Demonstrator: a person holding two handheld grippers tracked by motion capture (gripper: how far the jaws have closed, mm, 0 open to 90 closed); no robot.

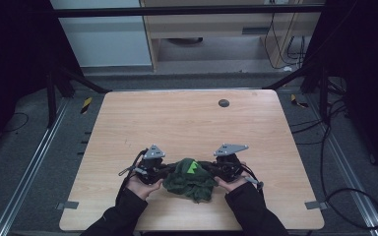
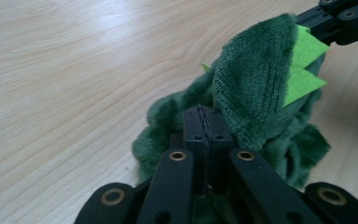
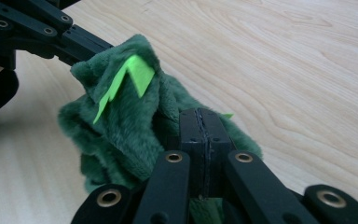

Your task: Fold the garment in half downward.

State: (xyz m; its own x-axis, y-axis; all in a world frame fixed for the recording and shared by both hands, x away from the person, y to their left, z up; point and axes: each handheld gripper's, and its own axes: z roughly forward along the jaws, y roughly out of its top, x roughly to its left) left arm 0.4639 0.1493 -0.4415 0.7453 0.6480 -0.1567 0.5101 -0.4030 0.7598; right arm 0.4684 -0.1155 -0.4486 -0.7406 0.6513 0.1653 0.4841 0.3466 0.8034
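The person holds a dark green plush garment (image 1: 189,180) between the two tools near the front edge of the wooden tabletop (image 1: 187,118), its lower folds apparently resting on the wood while its upper part is lifted between the hands. The left tool (image 2: 204,122) has its jaws pressed together on a fold of the plush, and the right tool (image 3: 200,125) is likewise clamped on the fabric at the opposite side; each gripper view also shows the other tool's black linkage reaching into the far side of the bundle. Bright green felt spikes (image 2: 303,70) stand out along the raised ridge of the cloth. The step in hand looks like spreading or unfolding the piece, and doing it well probably means keeping both pinches firm on thin edges, not thick bunches, drawing the hands apart evenly so the fabric opens without slipping, and lifting just enough that the hanging folds clear the wood instead of dragging and rolling under.
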